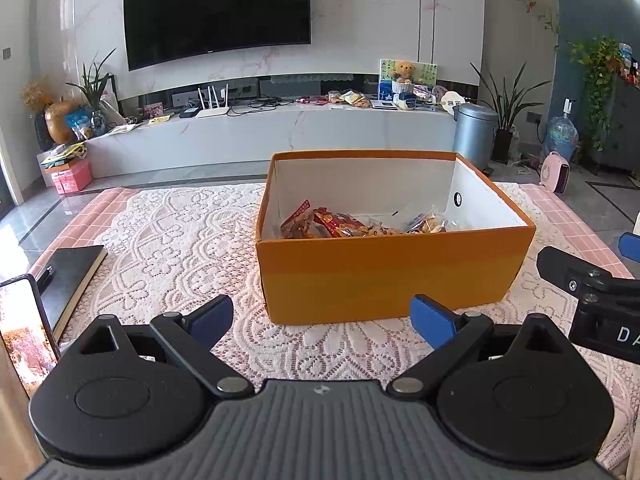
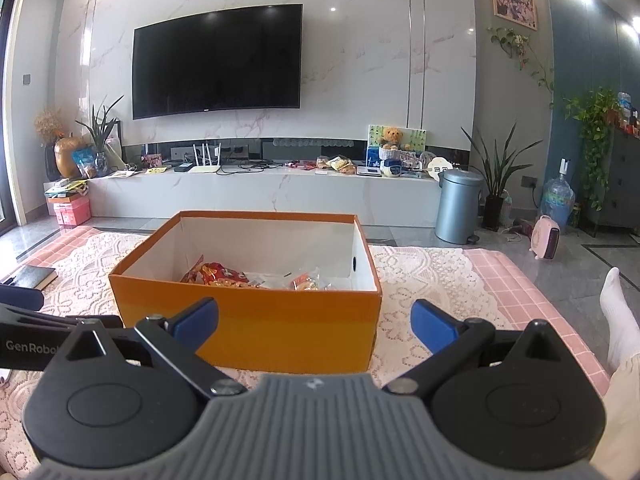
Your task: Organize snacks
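An open orange cardboard box [image 1: 384,276] with a white inside stands on the lace tablecloth; it also shows in the right wrist view [image 2: 256,328]. Several snack packets lie in it: red packets [image 1: 320,224] at the left and clear-wrapped ones [image 1: 426,224] at the right, also seen in the right wrist view as red packets [image 2: 218,274] and a clear-wrapped one [image 2: 306,282]. My left gripper [image 1: 322,318] is open and empty, low in front of the box. My right gripper [image 2: 316,320] is open and empty, just before the box's near wall; it shows at the right edge of the left wrist view [image 1: 592,280].
A black notebook [image 1: 70,276] and a lit phone [image 1: 24,328] lie at the table's left. A lace cloth [image 1: 180,240] covers a pink checked tablecloth [image 2: 516,284]. A white-socked foot [image 2: 620,316] rests at the table's right edge. A TV stand [image 1: 280,136] and bin [image 1: 476,132] stand beyond.
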`<state>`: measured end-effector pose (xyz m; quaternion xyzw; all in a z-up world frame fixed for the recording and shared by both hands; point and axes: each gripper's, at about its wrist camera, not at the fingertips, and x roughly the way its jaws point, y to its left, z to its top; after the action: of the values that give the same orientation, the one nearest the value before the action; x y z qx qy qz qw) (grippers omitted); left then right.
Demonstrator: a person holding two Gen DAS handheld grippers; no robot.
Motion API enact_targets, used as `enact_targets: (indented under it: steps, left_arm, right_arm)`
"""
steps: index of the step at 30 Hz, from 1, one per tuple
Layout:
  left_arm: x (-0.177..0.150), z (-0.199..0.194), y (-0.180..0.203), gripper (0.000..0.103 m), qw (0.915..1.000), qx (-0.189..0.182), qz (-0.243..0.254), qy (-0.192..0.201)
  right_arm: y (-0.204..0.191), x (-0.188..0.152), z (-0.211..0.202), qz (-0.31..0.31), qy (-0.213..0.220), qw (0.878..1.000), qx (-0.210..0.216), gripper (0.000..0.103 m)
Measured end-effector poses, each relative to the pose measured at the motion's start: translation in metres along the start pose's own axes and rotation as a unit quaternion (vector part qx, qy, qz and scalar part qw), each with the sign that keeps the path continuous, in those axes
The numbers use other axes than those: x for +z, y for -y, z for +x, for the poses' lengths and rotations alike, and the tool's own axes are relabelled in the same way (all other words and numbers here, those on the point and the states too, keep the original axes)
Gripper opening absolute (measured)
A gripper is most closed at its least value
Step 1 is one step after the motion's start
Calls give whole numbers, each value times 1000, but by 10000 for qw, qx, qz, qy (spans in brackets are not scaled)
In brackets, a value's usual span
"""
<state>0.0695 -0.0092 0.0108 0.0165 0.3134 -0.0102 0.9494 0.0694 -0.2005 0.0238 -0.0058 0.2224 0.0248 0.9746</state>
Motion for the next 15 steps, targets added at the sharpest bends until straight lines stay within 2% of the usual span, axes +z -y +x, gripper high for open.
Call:
enact_targets:
  steps: [15]
  left_arm:
    - [1,1,1,103,10000,-17,-51,-67]
  right_arm:
    - [1,0,0,13,13,10000,-6,99]
